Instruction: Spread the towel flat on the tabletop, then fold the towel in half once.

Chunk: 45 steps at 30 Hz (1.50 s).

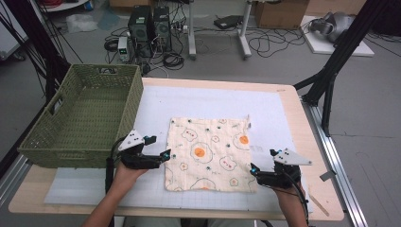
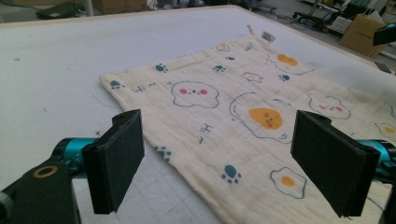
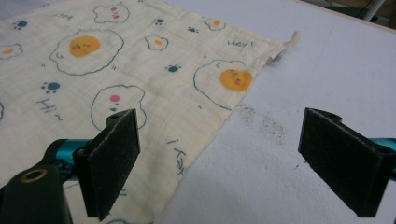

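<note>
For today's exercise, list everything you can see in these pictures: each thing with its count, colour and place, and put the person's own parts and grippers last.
cloth: one, cream with fried-egg and paw prints, flat on the mat at the table's middle.
basket: one, green woven, on the table's left side, nothing visible inside.
mat: one, white with a faint grid, covering most of the table.
table: one, light wood, under the mat.
computer towers: two, black, on the floor beyond the table among cables.
cardboard box: one, brown, on the floor at far right.
left gripper: one, black with teal, jaws open at the cloth's left edge.
right gripper: one, black with teal, jaws open at the cloth's right edge.
forearms: two, entering from the bottom.
</note>
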Motion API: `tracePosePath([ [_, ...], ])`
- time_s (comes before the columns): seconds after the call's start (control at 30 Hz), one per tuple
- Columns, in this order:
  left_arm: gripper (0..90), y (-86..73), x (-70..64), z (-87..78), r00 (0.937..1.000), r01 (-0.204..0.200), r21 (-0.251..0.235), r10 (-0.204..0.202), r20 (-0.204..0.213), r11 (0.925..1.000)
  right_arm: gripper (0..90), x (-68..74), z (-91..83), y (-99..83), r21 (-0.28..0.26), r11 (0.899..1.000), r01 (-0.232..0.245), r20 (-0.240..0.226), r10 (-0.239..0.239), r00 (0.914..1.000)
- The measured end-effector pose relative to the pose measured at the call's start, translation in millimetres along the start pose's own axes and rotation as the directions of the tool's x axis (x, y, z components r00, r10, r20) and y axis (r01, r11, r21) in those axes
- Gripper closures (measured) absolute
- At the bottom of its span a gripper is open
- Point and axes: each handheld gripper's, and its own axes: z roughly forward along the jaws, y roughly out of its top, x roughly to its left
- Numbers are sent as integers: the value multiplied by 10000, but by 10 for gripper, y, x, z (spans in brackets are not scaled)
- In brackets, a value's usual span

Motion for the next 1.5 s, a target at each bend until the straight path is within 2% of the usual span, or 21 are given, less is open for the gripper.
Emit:
tracePosePath([
  [0.17, 191, 1, -9, -6, 9999, -108, 16, 108, 89, 9999, 119, -25, -19, -11, -86, 9999, -59, 229, 61, 9997],
  [0.37, 190, -3, -10, -4, 9999, -118, 31, 118, -33, 9999, 119, -24, -18, -10, -63, 10000, -11, 284, 13, 9996],
  [0.57, 190, -11, 21, -3, 9998, -4, 120, 6, -187, 9999, 119, -36, -14, -17, -72, 9999, -132, 352, 135, 9993],
  [0.77, 192, -3, 48, -11, 9991, 208, -135, -213, -356, 9997, 119, -41, -19, -18, -124, 9997, -232, 419, 237, 9988],
  [1.07, 202, 4, 81, 2, 9984, 422, -95, -425, -367, 9991, 119, -66, -15, -28, -131, 9996, -256, 387, 260, 9989],
  [1.23, 196, 34, 122, 29, 9968, 681, -184, -688, -410, 9975, 120, -95, -22, -51, -124, 9992, -379, 394, 383, 9985],
  [1.3, 193, 64, 128, 54, 9971, 620, -51, -622, -433, 9981, 120, -108, -15, -52, -142, 9989, -441, 413, 447, 9981],
  [1.5, 192, 238, 205, 162, 9951, 757, -102, -762, -635, 9971, 120, -126, -8, -37, -251, 9982, -552, 311, 559, 9980],
])
